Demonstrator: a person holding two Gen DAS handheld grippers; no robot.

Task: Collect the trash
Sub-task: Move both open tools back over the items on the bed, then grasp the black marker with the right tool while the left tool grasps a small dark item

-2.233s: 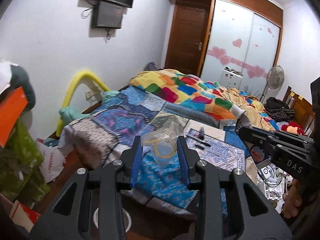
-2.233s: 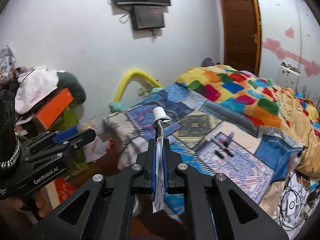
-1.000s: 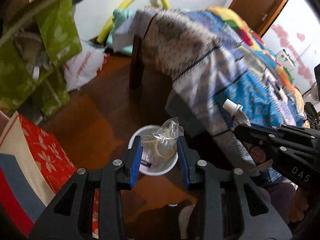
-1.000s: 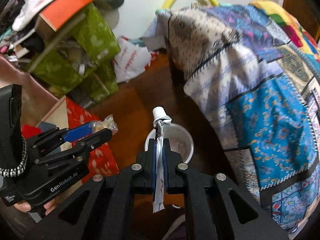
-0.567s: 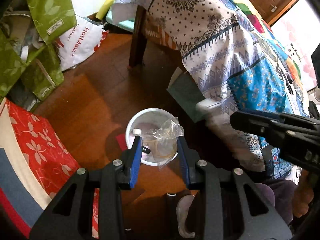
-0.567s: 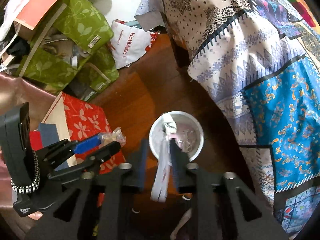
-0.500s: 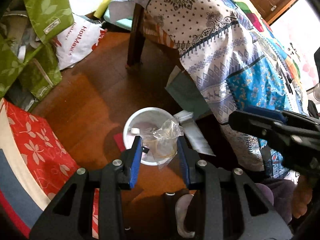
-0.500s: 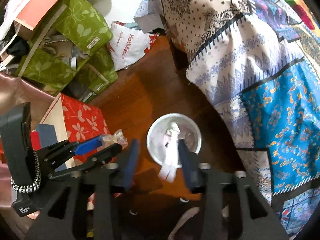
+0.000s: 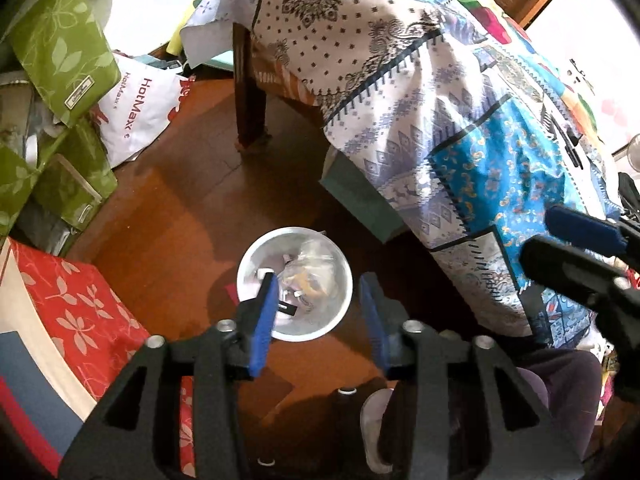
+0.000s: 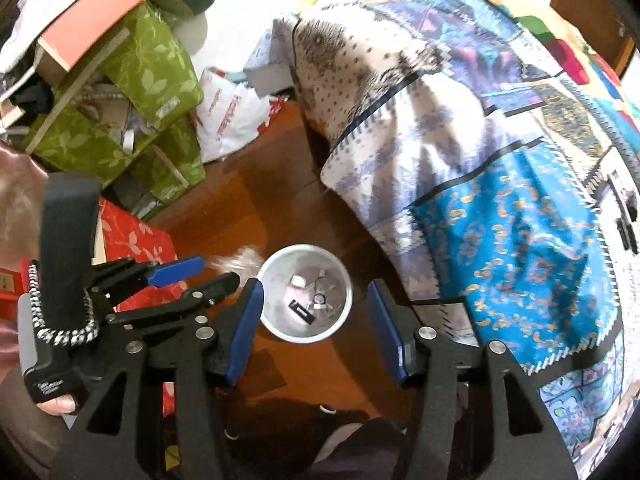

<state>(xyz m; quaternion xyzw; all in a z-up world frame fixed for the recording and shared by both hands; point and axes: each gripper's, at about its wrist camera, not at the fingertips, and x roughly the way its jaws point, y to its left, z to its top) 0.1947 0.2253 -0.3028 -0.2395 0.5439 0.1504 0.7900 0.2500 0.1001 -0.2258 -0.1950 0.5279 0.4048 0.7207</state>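
A small white trash bin point(image 9: 256, 256) stands on the wooden floor beside the bed; it also shows in the right wrist view point(image 10: 344, 280). A clear plastic bag point(image 9: 308, 268) lies inside it among other scraps, with a white tube cap point(image 9: 264, 272). My left gripper point(image 9: 320, 312) is open and empty, right above the bin. My right gripper point(image 10: 316, 320) is open and empty, also above the bin. In the right wrist view a blurred clear wrapper point(image 10: 240, 260) shows by the left gripper's fingers point(image 10: 176, 272).
The bed with a patchwork quilt point(image 9: 460, 112) hangs over on the right, its wooden leg point(image 9: 248, 92) behind the bin. A dark green box point(image 9: 360, 200) lies under the bed. Green bags point(image 9: 60, 64), a white shopping bag point(image 9: 140, 108) and a red floral box point(image 9: 72, 312) crowd the left.
Both grippers swung from the bed down over the bin. The right gripper opened and dropped the tube into the bin. The left gripper opened and let go of the plastic bag.
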